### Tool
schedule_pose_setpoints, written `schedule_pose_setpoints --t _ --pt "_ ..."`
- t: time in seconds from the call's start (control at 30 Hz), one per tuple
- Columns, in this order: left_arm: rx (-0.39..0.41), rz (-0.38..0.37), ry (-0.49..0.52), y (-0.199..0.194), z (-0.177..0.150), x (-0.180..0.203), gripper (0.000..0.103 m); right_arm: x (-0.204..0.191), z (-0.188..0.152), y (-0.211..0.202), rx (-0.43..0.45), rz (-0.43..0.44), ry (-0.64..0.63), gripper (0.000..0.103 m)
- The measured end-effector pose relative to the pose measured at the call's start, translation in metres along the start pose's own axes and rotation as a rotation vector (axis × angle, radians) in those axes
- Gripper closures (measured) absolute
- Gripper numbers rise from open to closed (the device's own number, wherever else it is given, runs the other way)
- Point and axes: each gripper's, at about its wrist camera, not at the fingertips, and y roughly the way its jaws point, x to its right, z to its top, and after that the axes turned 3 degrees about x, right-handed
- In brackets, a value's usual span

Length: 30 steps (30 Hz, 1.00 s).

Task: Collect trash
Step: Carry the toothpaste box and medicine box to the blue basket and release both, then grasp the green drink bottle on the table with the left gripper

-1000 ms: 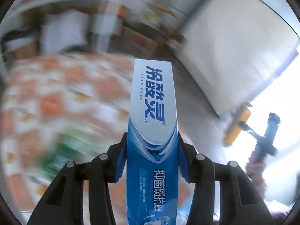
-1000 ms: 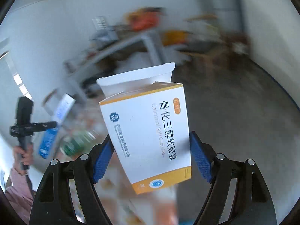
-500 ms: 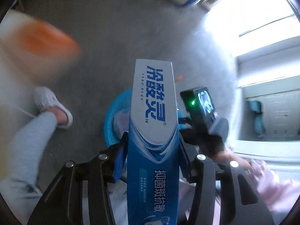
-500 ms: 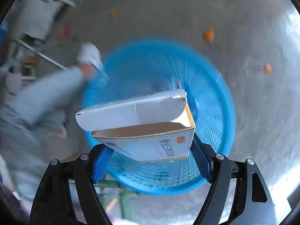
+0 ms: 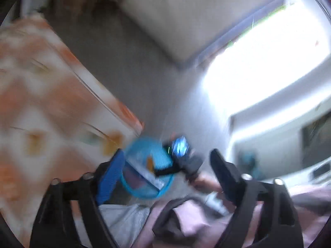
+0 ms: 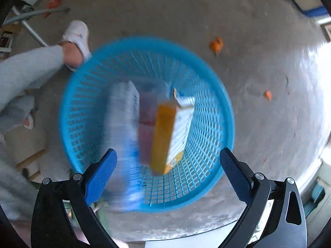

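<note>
A round blue mesh basket (image 6: 206,128) stands on the grey floor below my right gripper (image 6: 166,169), which is open and empty. A white and orange medicine box (image 6: 171,132) and a blurred blue and white toothpaste box (image 6: 122,132) are in the basket's mouth, free of any fingers. A pink item (image 6: 148,122) lies in the basket. My left gripper (image 5: 167,171) is open and empty; the basket (image 5: 144,188) shows small between its fingers, with the right gripper's camera (image 5: 180,146) over it.
An orange and white patterned tablecloth (image 5: 41,103) fills the left of the left wrist view. The person's grey-trousered leg (image 6: 29,70) and white shoe (image 6: 76,35) are beside the basket. Orange scraps (image 6: 216,45) lie on the floor. A bright window (image 5: 269,51) is at right.
Both grippers have opened. The toothpaste box has left the left gripper and the medicine box has left the right gripper; both now drop into the basket. The left view has swung up.
</note>
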Motion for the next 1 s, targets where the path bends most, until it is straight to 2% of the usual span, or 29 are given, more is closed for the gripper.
schedule_pose_setpoints --t 0.03,0.07,0.13,0.17,0.23,0.3,0.33,0.37,0.4,0.47,0.5,0.57,0.6,0.63,0.7,0.73,0.8,0.83,0.93,1.0 --pt "0.064 0.043 -0.008 -0.035 0.010 -0.012 0.012 0.001 0.005 -0.011 0.008 0.016 -0.005 0.008" --pt "0.146 0.164 0.005 -0.075 0.021 -0.029 0.007 0.005 0.010 -0.020 0.018 0.019 -0.009 0.008" --pt "0.233 0.409 0.060 -0.122 0.038 -0.057 0.005 0.001 0.020 -0.041 0.063 0.021 -0.011 0.008" --pt "0.233 0.543 0.100 -0.143 0.050 -0.085 0.005 0.002 0.022 -0.047 0.085 0.024 -0.002 0.008" --pt "0.185 0.667 0.139 -0.158 0.068 -0.134 0.005 0.017 0.032 -0.064 0.129 0.050 0.045 0.008" --pt "0.116 0.796 0.177 -0.164 0.092 -0.206 0.005 0.018 0.044 -0.080 0.155 0.087 0.095 0.008" --pt "0.098 0.847 0.174 -0.165 0.098 -0.237 0.005 0.019 0.050 -0.088 0.170 0.125 0.130 0.008" --pt "0.044 0.932 0.170 -0.159 0.109 -0.276 0.005 0.021 0.055 -0.095 0.183 0.167 0.165 0.008" --pt "0.008 0.984 0.154 -0.156 0.118 -0.305 0.005 0.023 0.058 -0.101 0.187 0.193 0.185 0.008" --pt "-0.092 0.974 0.098 -0.148 0.131 -0.379 0.005 0.026 0.067 -0.101 0.181 0.210 0.239 0.008" --pt "-0.138 0.971 0.082 -0.144 0.135 -0.401 0.005 0.021 0.072 -0.097 0.174 0.196 0.261 0.008" --pt "-0.247 1.022 0.062 -0.130 0.143 -0.453 0.005 0.017 0.076 -0.093 0.156 0.172 0.291 0.008" --pt "-0.268 0.993 0.039 -0.131 0.145 -0.471 0.004 0.017 0.080 -0.094 0.153 0.173 0.298 0.008" --pt "-0.229 0.953 0.002 -0.143 0.151 -0.480 0.005 0.014 0.082 -0.092 0.150 0.164 0.302 0.008" --pt "-0.171 0.938 -0.063 -0.159 0.151 -0.495 0.017 0.008 0.086 -0.086 0.139 0.149 0.299 0.008" --pt "-0.167 0.948 -0.073 -0.162 0.148 -0.497 0.020 0.005 0.088 -0.079 0.124 0.145 0.295 0.008" --pt "-0.173 0.984 -0.046 -0.160 0.138 -0.500 0.038 0.001 0.093 -0.072 0.097 0.162 0.285 0.008" --pt "-0.161 0.967 -0.058 -0.163 0.133 -0.498 0.041 0.000 0.092 -0.071 0.090 0.172 0.277 0.008" --pt "-0.159 0.996 -0.045 -0.162 0.118 -0.484 0.042 -0.007 0.090 -0.065 0.085 0.188 0.232 0.008" --pt "-0.164 0.979 -0.065 -0.157 0.108 -0.470 0.042 -0.006 0.084 -0.066 0.098 0.183 0.210 0.008"
